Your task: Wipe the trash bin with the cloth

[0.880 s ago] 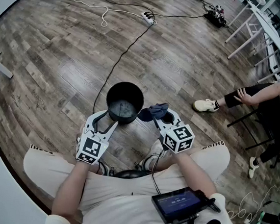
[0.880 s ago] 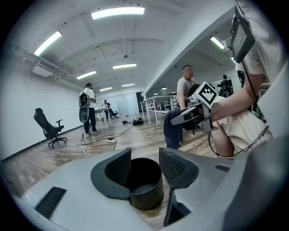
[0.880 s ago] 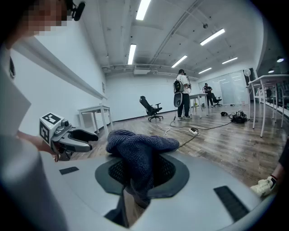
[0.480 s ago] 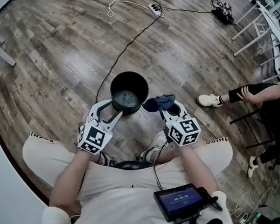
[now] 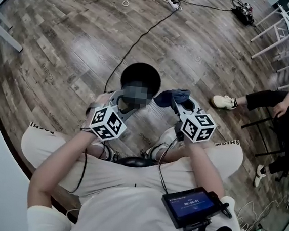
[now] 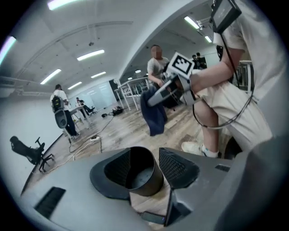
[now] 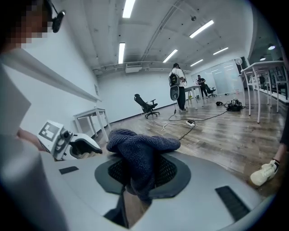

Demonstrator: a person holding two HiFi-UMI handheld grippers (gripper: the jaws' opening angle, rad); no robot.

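**Change of state.** A moment earlier, the left tongs [image 5: 124, 99] stand open at the near-left side of the trash bin [image 5: 157, 77], with the bin outside the jaws. Now the jaws straddle the bin. In the left gripper view, the left tongs [image 6: 144, 159] are spread close to their widest, and both pads appear to bear on opposite sides of the trash bin [image 6: 153, 180] wall. The inside and base of the bin face this camera. No view shows whether the bin is off the floor [image 5: 65, 39].

The right tongs [image 5: 176, 101] are unchanged. The jaws are clamped on the dark blue knitted cloth [image 7: 140, 153], which bunches above the pads and hangs between them.

**Meaning for the task.** The bin now appears secured by one hand, so the holding step looks complete. Wiping has not begun, as no cloth contact with the bin is visible.

**Relative position.**
- The bin sits between the left jaws, in front of the person's knees.
- In the head view, the cloth [image 5: 173, 96] lies just beside the right side of the bin rim, at about rim level.
- In the left gripper view, the cloth [image 6: 153, 113] hangs beyond the bin and clear of it.
- The next move is judged to be a short leftward travel of the right tongs to bring the cloth onto the rim or wall.
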